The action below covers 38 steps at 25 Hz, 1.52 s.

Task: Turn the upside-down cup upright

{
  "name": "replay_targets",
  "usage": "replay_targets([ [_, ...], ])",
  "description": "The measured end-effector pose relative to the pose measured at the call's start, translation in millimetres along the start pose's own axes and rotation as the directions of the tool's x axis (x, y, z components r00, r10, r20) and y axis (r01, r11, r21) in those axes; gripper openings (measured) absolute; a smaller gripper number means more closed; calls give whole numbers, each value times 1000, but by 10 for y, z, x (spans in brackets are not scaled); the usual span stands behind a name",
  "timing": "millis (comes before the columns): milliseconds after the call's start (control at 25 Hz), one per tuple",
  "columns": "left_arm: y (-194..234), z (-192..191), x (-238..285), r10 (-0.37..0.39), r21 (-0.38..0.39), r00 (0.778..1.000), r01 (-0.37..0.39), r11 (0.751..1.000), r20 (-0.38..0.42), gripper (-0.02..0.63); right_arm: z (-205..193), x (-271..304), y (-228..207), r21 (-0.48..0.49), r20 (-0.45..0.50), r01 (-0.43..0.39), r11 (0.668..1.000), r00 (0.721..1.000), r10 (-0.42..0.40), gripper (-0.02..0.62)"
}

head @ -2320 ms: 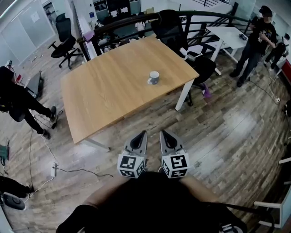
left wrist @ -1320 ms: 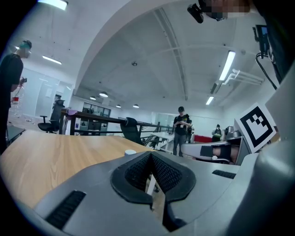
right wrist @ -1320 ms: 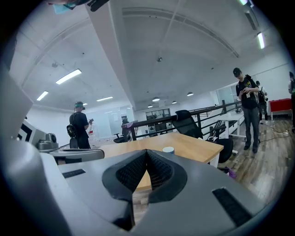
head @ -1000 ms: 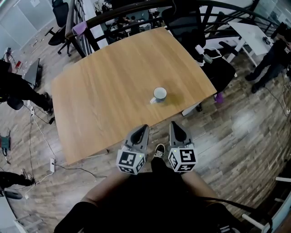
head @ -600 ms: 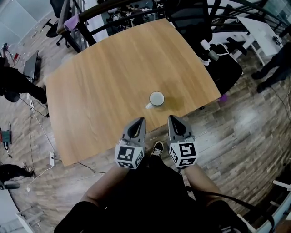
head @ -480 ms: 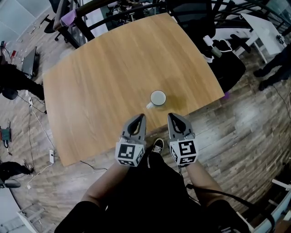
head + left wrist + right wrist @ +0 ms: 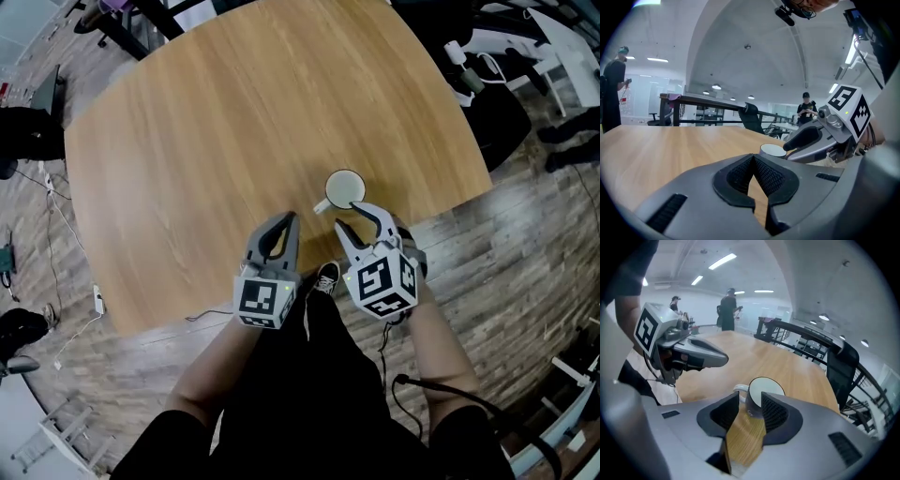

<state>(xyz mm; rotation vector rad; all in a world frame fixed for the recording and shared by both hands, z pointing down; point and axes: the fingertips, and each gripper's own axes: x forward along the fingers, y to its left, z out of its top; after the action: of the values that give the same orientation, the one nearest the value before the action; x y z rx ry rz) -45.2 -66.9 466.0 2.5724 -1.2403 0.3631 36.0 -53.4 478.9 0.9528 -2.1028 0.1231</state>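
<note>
A white cup (image 7: 345, 190) stands upside down near the front edge of the wooden table (image 7: 216, 122), flat base up and handle to the left. My right gripper (image 7: 361, 217) is just short of it, rolled to one side, and its jaws are opening. In the right gripper view the cup (image 7: 761, 392) shows just beyond the gap of the right gripper (image 7: 750, 401), and no pad presses on it. My left gripper (image 7: 284, 221) is shut and empty, left of the cup over the table's edge. From the left gripper (image 7: 753, 157) the cup (image 7: 772, 150) lies ahead to the right.
A black office chair (image 7: 487, 103) stands off the table's far right corner. Cables (image 7: 56, 234) run over the wooden floor on the left. A black railing (image 7: 708, 101) and a standing person (image 7: 806, 108) are beyond the table.
Both grippers have come forward and down to the table's front edge. The right gripper has rolled and its jaws have parted. The cup now lies just ahead of it.
</note>
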Motion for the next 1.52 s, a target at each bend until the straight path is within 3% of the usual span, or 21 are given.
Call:
replay_targets([
  [200,103,-136,95,-8,-23,1000,7,1000,-23,6,6,180,-13,-204,-146,-55,977,989,25,114],
  [440,64,-223,153,-51,-27,998,50,998,-43,6,-38,335,87,-211,-266,-187,959,955,128,112],
  [880,176,-318,250,-61,-54,996,57,997,-67,6,-174,570,112,-332,-410,-233,914,909,82,65],
  [1040,194,-342,295,-64,-68,995,60,996,-71,6,-178,591,96,-289,-424,-271,918,896,131,54],
  [1200,196,-330,329,-78,-68,995,74,995,-67,6,-149,563,24,-210,-340,-225,951,929,144,48],
  [1400,181,-417,363,-115,-89,991,109,990,-61,6,-107,485,-130,4,-205,-188,982,961,185,46],
  [1520,116,-491,382,-151,-136,987,143,980,-56,14,-76,444,-210,204,-84,-201,958,971,222,44],
])
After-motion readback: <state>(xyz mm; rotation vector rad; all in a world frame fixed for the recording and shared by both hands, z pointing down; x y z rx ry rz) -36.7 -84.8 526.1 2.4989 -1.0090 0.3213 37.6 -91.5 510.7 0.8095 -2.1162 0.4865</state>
